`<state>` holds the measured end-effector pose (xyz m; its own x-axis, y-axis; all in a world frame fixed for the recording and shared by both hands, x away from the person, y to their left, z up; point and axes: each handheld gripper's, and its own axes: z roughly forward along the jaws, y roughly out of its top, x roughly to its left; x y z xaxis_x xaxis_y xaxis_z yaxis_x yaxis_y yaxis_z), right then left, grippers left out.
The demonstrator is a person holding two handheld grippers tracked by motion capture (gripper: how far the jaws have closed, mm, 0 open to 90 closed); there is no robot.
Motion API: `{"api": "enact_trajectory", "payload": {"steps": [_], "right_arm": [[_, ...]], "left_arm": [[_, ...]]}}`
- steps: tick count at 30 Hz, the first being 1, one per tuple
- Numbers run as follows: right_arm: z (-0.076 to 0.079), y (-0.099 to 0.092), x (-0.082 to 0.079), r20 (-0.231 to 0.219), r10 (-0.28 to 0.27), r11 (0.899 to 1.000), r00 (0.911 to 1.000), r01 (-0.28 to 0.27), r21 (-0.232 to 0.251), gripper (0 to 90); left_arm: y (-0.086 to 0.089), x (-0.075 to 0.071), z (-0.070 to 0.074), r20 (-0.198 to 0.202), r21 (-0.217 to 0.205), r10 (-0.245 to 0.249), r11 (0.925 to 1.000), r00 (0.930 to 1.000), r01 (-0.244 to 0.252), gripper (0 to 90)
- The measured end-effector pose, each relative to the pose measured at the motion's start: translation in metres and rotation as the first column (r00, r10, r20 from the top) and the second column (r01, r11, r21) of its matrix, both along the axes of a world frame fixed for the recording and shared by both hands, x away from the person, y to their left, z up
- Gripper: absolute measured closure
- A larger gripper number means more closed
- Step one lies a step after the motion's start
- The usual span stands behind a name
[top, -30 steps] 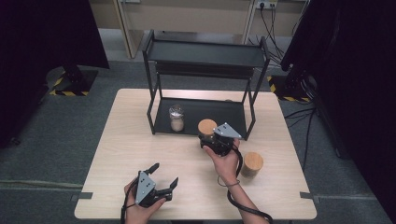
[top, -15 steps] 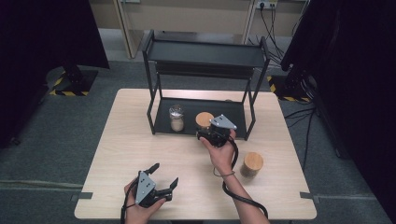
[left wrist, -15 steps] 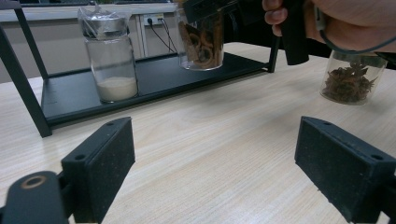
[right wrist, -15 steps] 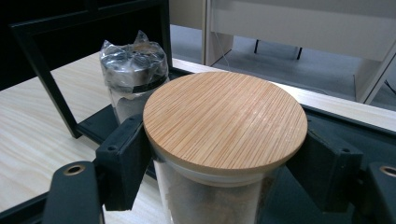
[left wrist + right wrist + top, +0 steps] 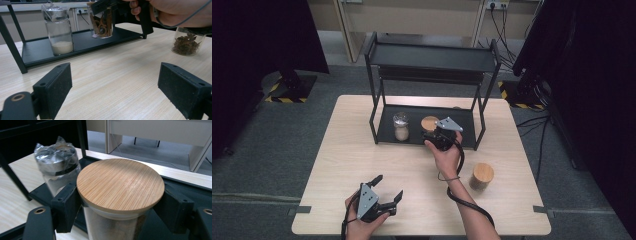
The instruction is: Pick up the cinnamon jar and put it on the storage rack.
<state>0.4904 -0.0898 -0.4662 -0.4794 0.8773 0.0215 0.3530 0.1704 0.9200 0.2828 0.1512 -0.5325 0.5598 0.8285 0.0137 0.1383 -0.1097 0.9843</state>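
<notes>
My right gripper (image 5: 432, 132) is shut on a glass jar with a bamboo lid (image 5: 430, 122), held over the lower shelf of the black rack (image 5: 462, 132). In the right gripper view the jaws clamp the jar (image 5: 120, 185) just under its lid. Beside it on the shelf stands a foil-capped jar of white powder (image 5: 401, 126) (image 5: 56, 160). The left gripper (image 5: 386, 188) rests open near the table's front edge, nothing between its pads (image 5: 53, 86). In the left gripper view the held jar (image 5: 102, 23) shows brown contents and its base sits at shelf level.
A second bamboo-lidded jar (image 5: 482, 175) with brown pieces stands on the table at the right (image 5: 187, 41). The rack's upright posts (image 5: 374, 120) frame the shelf, and a top shelf (image 5: 432, 56) hangs over it. Light wooden table (image 5: 352, 150) around.
The right hand has carried the bamboo-lidded jar away from the person, from the rack's front edge onto the lower shelf next to the powder jar. The left gripper has stayed put.
</notes>
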Motion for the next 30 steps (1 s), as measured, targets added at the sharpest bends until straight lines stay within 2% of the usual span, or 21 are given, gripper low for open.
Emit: {"api": "enact_trajectory", "payload": {"steps": [13, 20, 30], "right_arm": [[-0.004, 0.005, 0.019, -0.023, -0.030, 0.999, 0.9993, 0.030, 0.010, 26.2], [-0.009, 0.008, 0.026, -0.020, -0.046, 0.999, 0.9987, 0.045, -0.022, 26.2], [-0.017, 0.011, 0.033, -0.036, -0.056, 0.998, 0.9977, 0.056, -0.019, 26.2]], "left_arm": [[0.000, 0.000, 0.000, 0.002, 0.003, -0.002, 1.0000, 1.0000, 0.002, 11.6], [0.000, 0.000, 0.000, 0.005, 0.008, -0.004, 1.0000, 1.0000, 0.004, 11.7], [0.000, -0.001, 0.000, 0.007, 0.013, -0.007, 0.9999, 1.0000, 0.007, 11.7]]}}
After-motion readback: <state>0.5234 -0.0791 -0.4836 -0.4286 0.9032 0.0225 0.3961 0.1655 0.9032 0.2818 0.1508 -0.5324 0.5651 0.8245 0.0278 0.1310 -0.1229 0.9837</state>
